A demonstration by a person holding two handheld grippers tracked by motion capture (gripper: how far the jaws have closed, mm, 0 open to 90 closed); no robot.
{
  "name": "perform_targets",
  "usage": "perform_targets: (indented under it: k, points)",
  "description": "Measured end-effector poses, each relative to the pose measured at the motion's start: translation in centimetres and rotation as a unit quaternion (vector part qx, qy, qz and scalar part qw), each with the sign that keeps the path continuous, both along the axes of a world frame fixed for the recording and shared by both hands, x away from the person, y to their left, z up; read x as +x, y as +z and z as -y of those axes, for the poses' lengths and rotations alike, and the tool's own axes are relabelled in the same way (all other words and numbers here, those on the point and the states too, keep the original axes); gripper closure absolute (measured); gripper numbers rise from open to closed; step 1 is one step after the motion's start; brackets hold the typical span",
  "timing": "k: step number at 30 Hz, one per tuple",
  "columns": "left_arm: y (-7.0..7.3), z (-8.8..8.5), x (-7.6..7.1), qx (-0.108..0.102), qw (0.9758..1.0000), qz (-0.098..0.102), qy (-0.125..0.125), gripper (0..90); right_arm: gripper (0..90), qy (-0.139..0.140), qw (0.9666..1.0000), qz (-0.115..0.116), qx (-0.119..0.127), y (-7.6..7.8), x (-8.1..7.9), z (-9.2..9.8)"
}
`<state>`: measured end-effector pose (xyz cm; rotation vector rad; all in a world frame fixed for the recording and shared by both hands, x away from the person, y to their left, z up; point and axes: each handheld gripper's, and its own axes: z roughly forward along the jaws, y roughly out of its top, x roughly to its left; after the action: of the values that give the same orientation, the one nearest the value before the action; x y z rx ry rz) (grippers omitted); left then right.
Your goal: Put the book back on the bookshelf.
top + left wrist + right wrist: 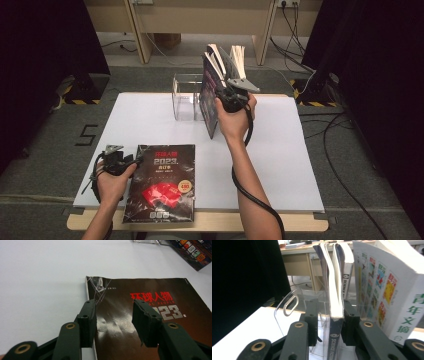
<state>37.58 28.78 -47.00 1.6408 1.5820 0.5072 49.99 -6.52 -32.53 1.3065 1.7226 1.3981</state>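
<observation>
Nearest the camera in the high view, the white table (150, 120) runs wide and mostly bare, with open room along its right half and across its middle. On its near left edge a dark magazine (160, 182) lies flat, its bottom overhanging the front rim slightly. At the far edge stands a clear plastic rack (186, 96), and just beside it the person's right hand (232, 117) holds the right gripper (227, 85) up among several upright magazines. The right gripper view brings out what the high view cannot: a thin science magazine (335, 302) stands between the two black jaws, its spine downward, touching the right-hand jaw while a gap shows toward the left-hand one, so the jaws stand narrowly apart and are not pinching it. A thick digest (392, 290) with green lettering leans just to the right of it, and the rack's curved transparent wall (287, 307) rises to the left. The left hand (112, 182) rests at the flat magazine's left edge with the left gripper (131, 161); its own view shows the jaws spread wide over the cover's top left corner (96, 283), one jaw at the spine edge, the other over the red title, nothing gripped.
</observation>
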Motion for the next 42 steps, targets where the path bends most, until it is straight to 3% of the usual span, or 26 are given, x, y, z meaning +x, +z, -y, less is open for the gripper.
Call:
perform_targets:
  k: [6, 13, 22, 38, 42]
  points:
    - [0.0, 0.0, 0.0, -0.002, 1.0, 0.0, 0.0, 53.5, 72.8, 0.0, 0.9998, -0.021, -0.001, 0.4, 0.3, -0.3]
    - [0.0, -0.1, 0.0, -0.002, 1.0, 0.0, 0.0, 53.5, 80.0, -0.019, 0.9994, -0.022, -0.019, 0.6, 0.6, -0.6]
    - [0.0, -0.1, 0.0, -0.003, 1.0, 0.0, 0.001, 53.5, 84.4, -0.028, 0.9991, -0.027, -0.017, 0.7, 0.8, -0.7]
    - [0.1, -0.5, 0.0, -0.007, 0.9999, 0.002, 0.007, 53.5, 84.7, -0.032, 0.9992, 0.022, -0.01, 1.0, 1.1, -2.2]
    - [0.0, -0.4, 0.1, -0.007, 1.0, 0.003, 0.004, 53.5, 84.7, -0.032, 0.9992, 0.023, -0.005, 1.3, 1.5, -2.3]
